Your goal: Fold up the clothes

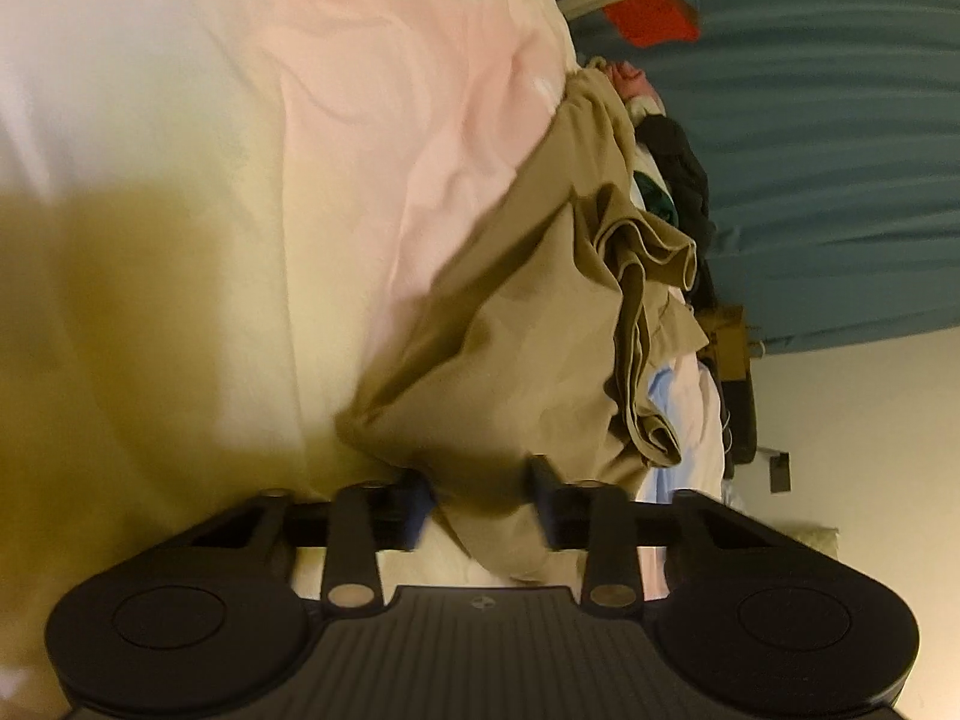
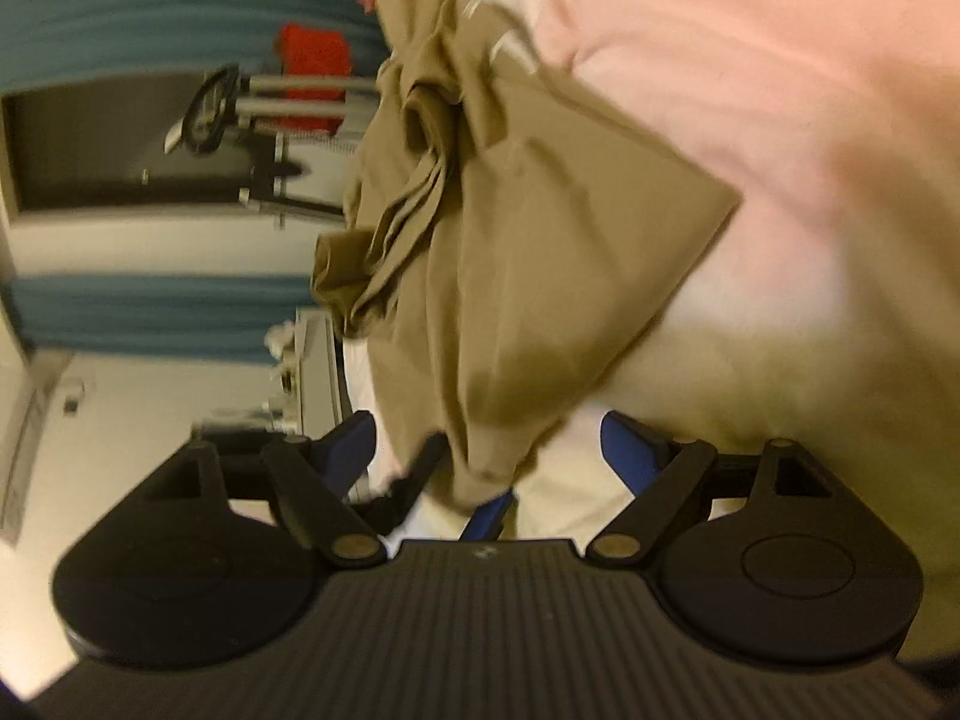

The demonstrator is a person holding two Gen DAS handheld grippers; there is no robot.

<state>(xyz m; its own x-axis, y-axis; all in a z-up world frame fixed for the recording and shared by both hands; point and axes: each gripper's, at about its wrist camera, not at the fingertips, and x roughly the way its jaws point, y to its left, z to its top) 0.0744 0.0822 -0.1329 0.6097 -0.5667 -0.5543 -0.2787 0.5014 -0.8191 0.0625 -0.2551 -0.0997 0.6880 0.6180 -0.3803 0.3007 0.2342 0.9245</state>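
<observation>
Your left gripper (image 1: 480, 498): jaws parted to a moderate gap, with a corner of the khaki garment (image 1: 516, 324) lying between the fingers. The cloth fills the gap, but neither pad visibly presses it, so this isn't a pinch. I can't tell whether the fabric touches the left pad or just passes in front of it.

Your right gripper (image 2: 489, 456): jaws spread wide, blue pads far apart. The garment's lower point (image 2: 486, 468) hangs in the gap, closer to the left finger and well clear of the right one. Nothing is clamped. The dark and blue shapes low in the gap, just beside the cloth tip, are too blurred to identify.

The garment itself lies on the pale pink sheet (image 1: 372, 120) and runs away from both grippers. One broad flat panel is nearest the fingers. Beyond it, the fabric is bunched into ruffled folds (image 1: 648, 252) along the bed edge. In the right wrist view the same bunch (image 2: 408, 180) sits left of the flat panel, which ends in a sharp corner on the sheet.

Past the bunch in the left wrist view is a pile of other clothes: something dark (image 1: 684, 174) and a light blue piece (image 1: 678, 390). Teal curtain (image 1: 840, 120) behind. A red item (image 2: 315, 69) and a metal frame (image 2: 288, 138) are in the background, blurred.
</observation>
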